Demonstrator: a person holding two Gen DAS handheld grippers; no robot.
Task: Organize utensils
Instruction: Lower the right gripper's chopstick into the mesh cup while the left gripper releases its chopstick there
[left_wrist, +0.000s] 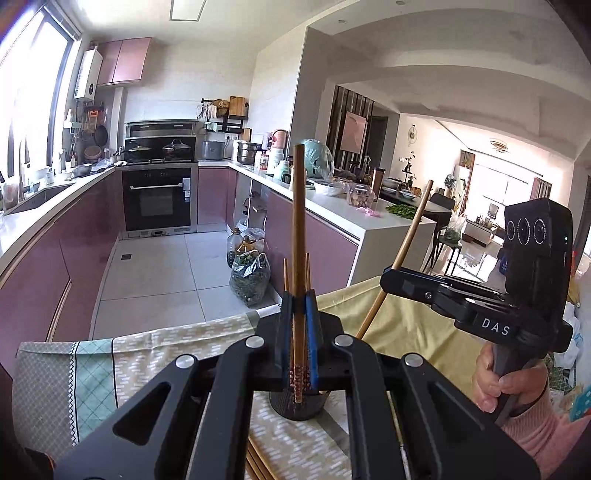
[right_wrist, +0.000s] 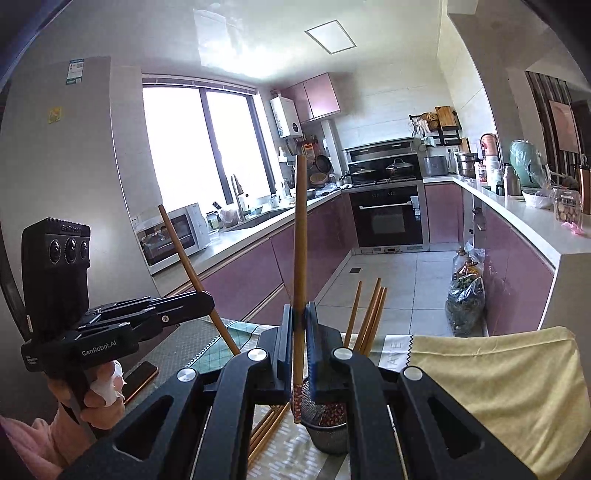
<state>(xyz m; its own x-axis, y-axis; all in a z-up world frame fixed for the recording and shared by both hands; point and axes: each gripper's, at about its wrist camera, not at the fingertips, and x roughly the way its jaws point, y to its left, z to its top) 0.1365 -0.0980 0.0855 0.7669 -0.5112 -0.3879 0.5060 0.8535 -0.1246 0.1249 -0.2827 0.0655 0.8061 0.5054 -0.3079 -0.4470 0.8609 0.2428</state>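
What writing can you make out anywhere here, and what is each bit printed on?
"DAS": on the side of the right gripper, left wrist view.
"GenRobot.AI": on the side of the left gripper, right wrist view.
"GenRobot": on top of its camera block; the end is unclear.
Small white print on the left gripper's end: too small.
Labels on the fridge: too small.
Letters on the cloth's tag: too unclear.

Left wrist view looks forward along its black gripper fingers (left_wrist: 299, 306), close over the patterned tablecloth (left_wrist: 155, 343), facing the pink-cabinet kitchen with open living room at right. Right wrist view sits beside it, facing the same black built-in oven (right_wrist: 386, 218), window side at left. Each shows the other gripper at its edge.
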